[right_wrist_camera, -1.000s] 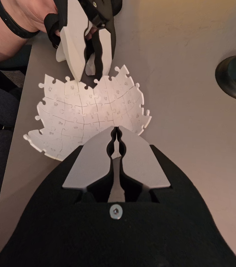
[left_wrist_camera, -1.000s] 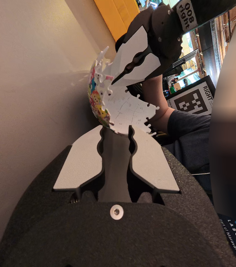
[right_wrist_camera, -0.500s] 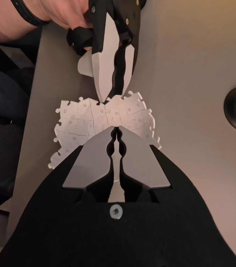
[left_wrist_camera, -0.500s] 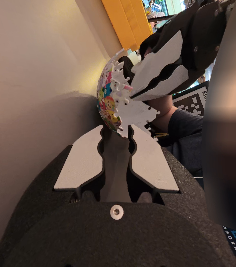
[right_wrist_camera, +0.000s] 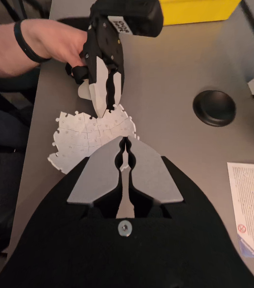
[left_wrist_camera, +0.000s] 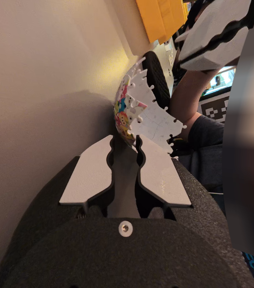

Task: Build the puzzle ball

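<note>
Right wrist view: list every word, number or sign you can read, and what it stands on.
I do not repeat writing; these bear it:
White label on the left gripper: short, readable print.
Puzzle shell: a small number on each piece, mostly blurred.
Paper leaflet: dense print, too small; one round red sign.
</note>
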Demonstrator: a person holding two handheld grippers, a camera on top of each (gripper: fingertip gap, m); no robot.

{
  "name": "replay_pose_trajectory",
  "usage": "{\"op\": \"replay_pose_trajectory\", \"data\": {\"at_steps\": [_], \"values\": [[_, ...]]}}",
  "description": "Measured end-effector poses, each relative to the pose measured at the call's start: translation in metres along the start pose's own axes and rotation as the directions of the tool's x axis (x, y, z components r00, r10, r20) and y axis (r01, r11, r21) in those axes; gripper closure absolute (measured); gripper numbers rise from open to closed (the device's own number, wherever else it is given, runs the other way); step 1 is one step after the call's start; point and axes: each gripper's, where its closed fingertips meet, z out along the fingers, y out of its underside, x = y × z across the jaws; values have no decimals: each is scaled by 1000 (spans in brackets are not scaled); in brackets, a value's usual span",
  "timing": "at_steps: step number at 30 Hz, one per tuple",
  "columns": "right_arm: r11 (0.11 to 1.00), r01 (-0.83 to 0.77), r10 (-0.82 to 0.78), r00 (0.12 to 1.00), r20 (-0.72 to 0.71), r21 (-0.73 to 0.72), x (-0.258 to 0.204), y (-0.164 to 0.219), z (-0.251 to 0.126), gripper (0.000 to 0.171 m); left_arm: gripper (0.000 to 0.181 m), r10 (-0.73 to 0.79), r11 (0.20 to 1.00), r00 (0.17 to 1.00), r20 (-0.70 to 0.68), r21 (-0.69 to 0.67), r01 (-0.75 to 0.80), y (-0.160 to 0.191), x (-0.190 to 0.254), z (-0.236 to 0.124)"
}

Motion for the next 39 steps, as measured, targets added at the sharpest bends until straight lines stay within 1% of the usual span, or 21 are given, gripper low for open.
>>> {"op": "replay_pose_trajectory", "data": {"at_steps": [2,4,6,8,10,13,17,20,23,26,29,31,35,39], "values": [[997,-53,54,999,-9,59,8,5,-11,170,156,-5,1000,1000,-24,-7,5,-9,4,-2],[991,-90,90,996,11,97,8,11,-14,170,156,-9,1000,999,-37,-10,9,-18,8,-5],[990,-97,93,995,38,104,2,18,-12,169,156,-3,1000,1000,-29,-26,2,-22,11,-7],[993,-69,63,996,61,97,-6,24,-5,169,155,3,1000,999,-52,-28,-4,-25,17,-10],[999,-10,8,999,52,49,-12,31,4,170,155,-12,1000,998,-67,-16,11,-27,18,-13],[996,85,-85,996,0,-41,-15,37,14,170,157,-28,1000,999,-36,-1,28,-24,6,-17],[992,78,-76,997,29,-94,-23,44,24,170,169,-73,997,992,-102,20,75,-18,4,-15],[989,76,-75,997,13,-129,-20,48,26,170,181,-106,994,987,-120,-4,107,-12,0,-7],[991,63,-62,998,17,-116,-23,43,25,170,181,-114,993,992,-46,-25,113,-6,-12,-2],[990,27,-23,999,34,-141,-27,41,28,170,181,-105,993,994,-1,-61,105,1,-17,2],[980,1,3,1000,22,-200,-30,38,35,170,181,-81,992,996,26,-99,83,7,-15,7],[965,10,-10,1000,-1,-264,-31,38,41,170,181,-66,991,997,44,-113,70,8,-15,10],[924,26,-27,1000,4,-382,-36,40,53,170,181,-56,990,998,40,-128,61,6,-13,14],[915,40,-47,999,-7,-401,-34,35,56,170,181,-66,990,998,20,-125,68,6,-13,13]]}}
